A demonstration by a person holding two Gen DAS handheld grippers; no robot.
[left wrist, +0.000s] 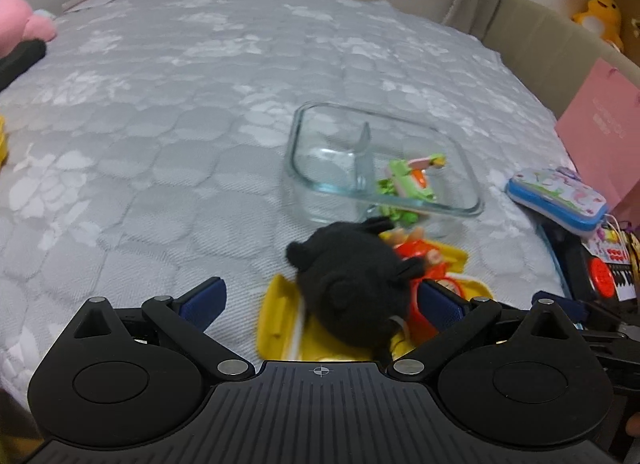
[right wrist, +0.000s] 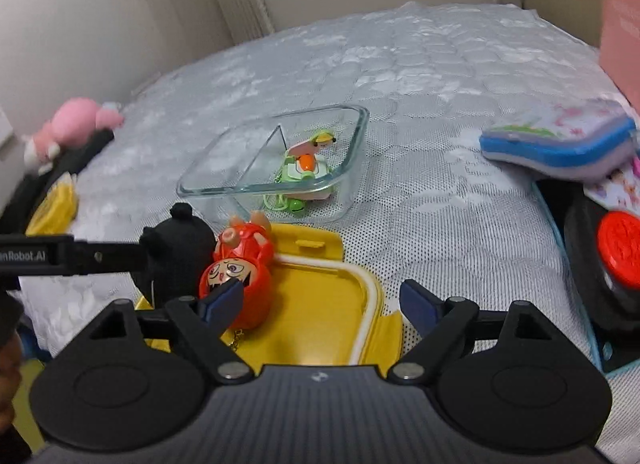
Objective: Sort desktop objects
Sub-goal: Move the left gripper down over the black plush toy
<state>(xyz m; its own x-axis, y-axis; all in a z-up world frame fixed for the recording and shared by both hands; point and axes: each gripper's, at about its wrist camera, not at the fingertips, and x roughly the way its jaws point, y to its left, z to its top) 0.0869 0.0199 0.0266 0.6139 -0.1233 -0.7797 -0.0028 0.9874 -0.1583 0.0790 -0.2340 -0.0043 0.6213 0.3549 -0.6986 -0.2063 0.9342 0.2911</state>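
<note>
The right gripper (right wrist: 322, 306) stands wide open with nothing held; its left finger lies just in front of the red toy figure (right wrist: 240, 268), whether touching it I cannot tell. The left gripper (left wrist: 320, 300) is spread wide too, the black plush toy (left wrist: 352, 284) sitting between its fingers without being pressed.

Both toys lie on the yellow lid (right wrist: 320, 304), which rests on the bed (right wrist: 420, 83) just in front of the divided glass dish (right wrist: 352, 135). One compartment of the dish already holds a green and pink toy (right wrist: 308, 163); the other looks bare.

The red figure is probably hard, glossy plastic — light, rounded and apt to squirt out of a pinch or roll. I would take it across the widest part of its body, not the small ears or the thin chain trailing from it. The plush is soft and light; it will squash, so a deep grip around its middle should hold. The glass dish is heavy, slippery and breakable — better to drop toys in gently than to nudge it.
</note>
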